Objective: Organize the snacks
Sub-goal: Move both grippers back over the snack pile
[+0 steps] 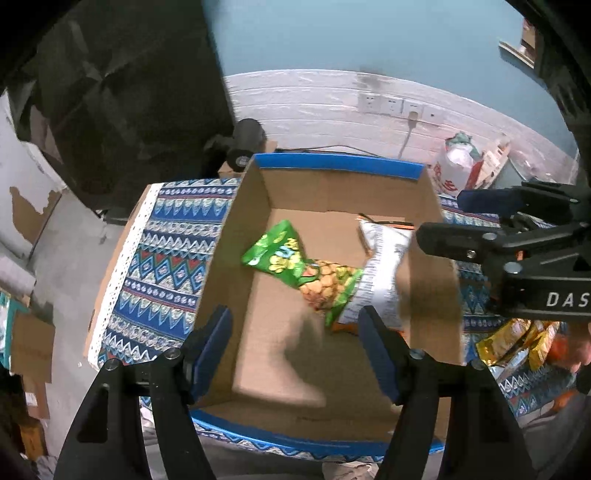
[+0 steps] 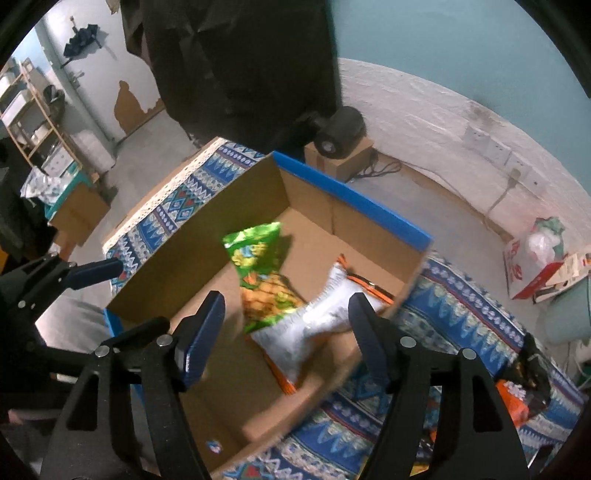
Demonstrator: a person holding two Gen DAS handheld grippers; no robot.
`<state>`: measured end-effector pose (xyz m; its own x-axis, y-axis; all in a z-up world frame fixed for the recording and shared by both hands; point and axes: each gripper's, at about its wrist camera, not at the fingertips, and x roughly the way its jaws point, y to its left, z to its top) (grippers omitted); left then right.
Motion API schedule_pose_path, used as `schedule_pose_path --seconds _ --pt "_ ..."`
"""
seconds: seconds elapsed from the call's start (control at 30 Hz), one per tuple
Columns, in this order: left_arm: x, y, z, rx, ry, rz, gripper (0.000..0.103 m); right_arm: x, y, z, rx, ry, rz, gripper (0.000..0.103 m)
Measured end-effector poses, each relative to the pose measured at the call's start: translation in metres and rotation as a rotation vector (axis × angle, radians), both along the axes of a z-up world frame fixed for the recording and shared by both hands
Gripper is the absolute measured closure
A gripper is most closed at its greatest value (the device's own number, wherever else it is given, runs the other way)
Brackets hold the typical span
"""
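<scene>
One patterned blue cloth point(image 1: 166, 258) covers the table; teal wall point(image 1: 351, 33) behind.

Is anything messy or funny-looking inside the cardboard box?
A little. The green snack bag and the white-and-orange snack bag lie crooked and overlapping on the brown cardboard box floor, not lined up. Nothing looks spilled or torn.
</scene>
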<state>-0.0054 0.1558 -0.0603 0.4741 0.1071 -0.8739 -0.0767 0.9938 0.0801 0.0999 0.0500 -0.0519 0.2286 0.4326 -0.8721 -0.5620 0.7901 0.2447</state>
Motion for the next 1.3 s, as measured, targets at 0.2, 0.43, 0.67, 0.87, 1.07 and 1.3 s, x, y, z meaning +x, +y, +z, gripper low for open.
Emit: schedule_pose_path --seconds 0.2,0.43,0.67,0.87,1.07,1.3 --pt "0.000 -0.024 0.004 -0.006 -0.006 -0.055 0.030 -0.008 -0.031 0.007 -0.025 -0.015 -0.033 0.032" --pt "0.002 -0.058 0.004 -0.034 0.002 -0.132 0.030 -0.019 -0.072 0.014 -0.043 -0.022 -0.070 0.032" --pt "0.003 -0.100 0.005 -0.051 0.013 -0.233 0.029 -0.031 -0.117 0.018 -0.077 -0.029 -0.104 0.031" --pt "0.002 -0.140 0.006 -0.047 0.020 -0.319 0.029 -0.042 -0.167 0.020 -0.093 -0.020 -0.168 0.031" --pt "-0.002 -0.179 0.000 -0.052 0.047 -0.421 0.029 -0.056 -0.219 0.015 -0.122 0.000 -0.233 0.031" --pt "-0.003 -0.212 -0.009 -0.070 0.084 -0.493 0.029 -0.075 -0.267 0.001 -0.156 0.030 -0.286 0.031"
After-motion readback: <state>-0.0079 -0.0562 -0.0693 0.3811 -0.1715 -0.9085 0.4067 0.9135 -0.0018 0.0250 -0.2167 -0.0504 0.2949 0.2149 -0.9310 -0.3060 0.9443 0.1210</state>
